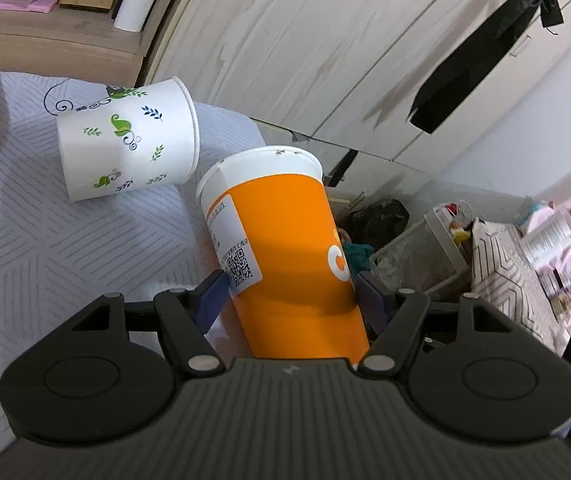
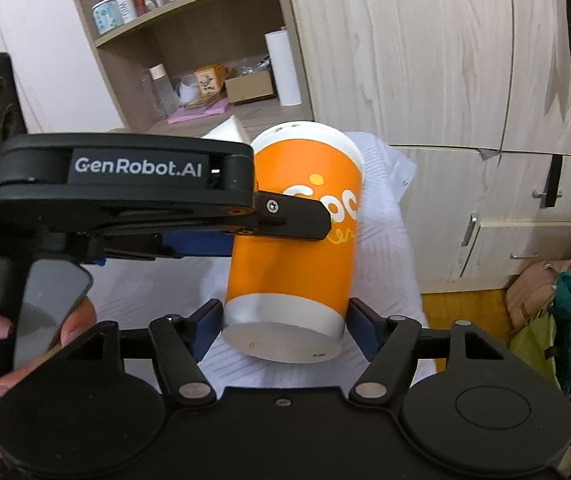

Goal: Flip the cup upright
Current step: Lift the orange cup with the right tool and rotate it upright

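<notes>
1. Beside the white leaf-printed cup (image 1: 127, 140), which lies tipped on the striped white cloth (image 1: 45, 248), the orange cup (image 1: 285, 248) is held tilted, its white rim end pointing away from the left wrist camera.
2. Left gripper (image 1: 291, 294) is clenched on the orange cup, blue pads (image 1: 211, 300) pressing both sides.
3. Right gripper (image 2: 283, 322) brackets the orange cup's (image 2: 293, 248) white base; whether its pads touch, I cannot tell.
4. Behind the orange cup stands a pale wooden cabinet (image 2: 425, 60).
</notes>
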Demonstrator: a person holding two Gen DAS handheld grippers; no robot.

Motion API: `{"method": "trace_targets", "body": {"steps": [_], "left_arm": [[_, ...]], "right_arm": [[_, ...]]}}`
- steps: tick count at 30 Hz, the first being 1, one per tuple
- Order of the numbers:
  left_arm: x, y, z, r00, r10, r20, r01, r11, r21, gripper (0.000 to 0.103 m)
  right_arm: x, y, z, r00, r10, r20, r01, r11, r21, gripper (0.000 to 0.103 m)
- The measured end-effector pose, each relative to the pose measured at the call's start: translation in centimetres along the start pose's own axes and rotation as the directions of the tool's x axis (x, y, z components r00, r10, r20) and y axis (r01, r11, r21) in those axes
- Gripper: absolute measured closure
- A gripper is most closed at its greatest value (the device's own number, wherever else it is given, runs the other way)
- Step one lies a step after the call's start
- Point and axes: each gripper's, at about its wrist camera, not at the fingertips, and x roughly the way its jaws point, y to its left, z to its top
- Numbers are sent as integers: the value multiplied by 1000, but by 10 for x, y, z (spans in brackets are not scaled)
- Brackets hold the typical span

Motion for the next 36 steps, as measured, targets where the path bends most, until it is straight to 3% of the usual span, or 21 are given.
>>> {"method": "trace_targets", "body": {"steps": [6, 10, 16, 24, 30, 36], "left_arm": [[-24, 1, -16, 999, -1, -41, 3, 999, 38, 34], [-41, -1, -31, 998, -19, -60, 22, 998, 53, 34], [-69, 6, -42, 999, 27, -31, -25, 998, 63, 34], [-116, 52, -43, 994, 104, 22, -104, 994, -16, 34], [-139, 80, -41, 991, 127, 47, -123, 990, -66, 34], [-140, 97, -43, 992, 122, 30, -119, 989, -89, 34]], "right_arm": [[-12, 13, -14, 998, 46, -30, -46, 999, 6, 28], [-26, 26, -27, 1000, 19, -13, -19, 1000, -9, 28], [-31, 47, -32, 998, 58, -20, -58, 998, -25, 28], [-14, 96, -24, 974, 205, -97, -211, 976, -49, 28], [1, 130, -18, 966, 225, -126, -237, 967, -90, 28], [19, 155, -17, 967, 196, -162, -220, 965, -145, 28]]}}
